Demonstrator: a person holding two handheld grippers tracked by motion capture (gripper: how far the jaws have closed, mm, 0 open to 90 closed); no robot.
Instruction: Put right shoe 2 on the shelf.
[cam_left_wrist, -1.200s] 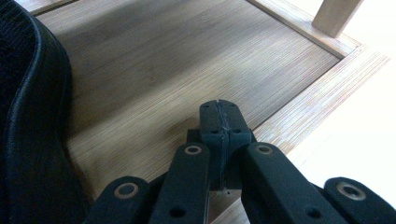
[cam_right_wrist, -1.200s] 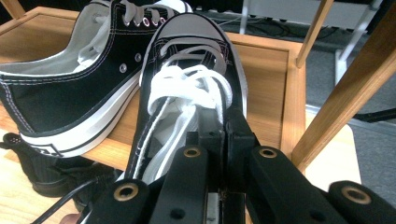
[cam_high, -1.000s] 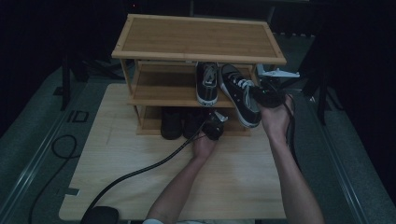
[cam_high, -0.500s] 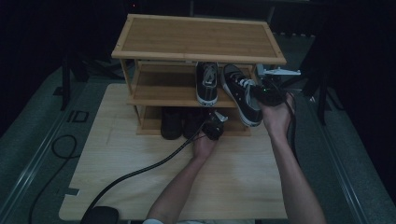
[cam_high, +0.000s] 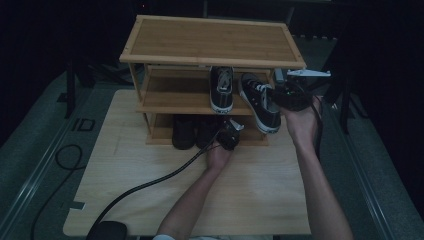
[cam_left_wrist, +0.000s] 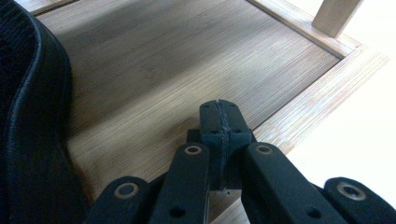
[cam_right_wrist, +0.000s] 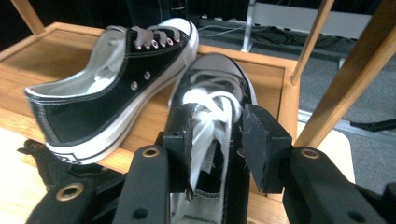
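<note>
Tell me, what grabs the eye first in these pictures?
A black-and-white sneaker hangs off the front of a wooden shoe rack's middle shelf, between the jaws of the right gripper, which have just been opening. Its partner sneaker sits on that shelf. Lower down, the left gripper is shut over the bottom shelf.

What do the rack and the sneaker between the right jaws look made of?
Rack: looks like bamboo or light wood, matt finish; fine straight grain lines show on its shelf in the left gripper view.
Sneaker: black upper that looks like canvas, with visible white stitching; white toe cap and sole band look like smooth rubber; white woven laces. The exact fabric can't be confirmed.
</note>
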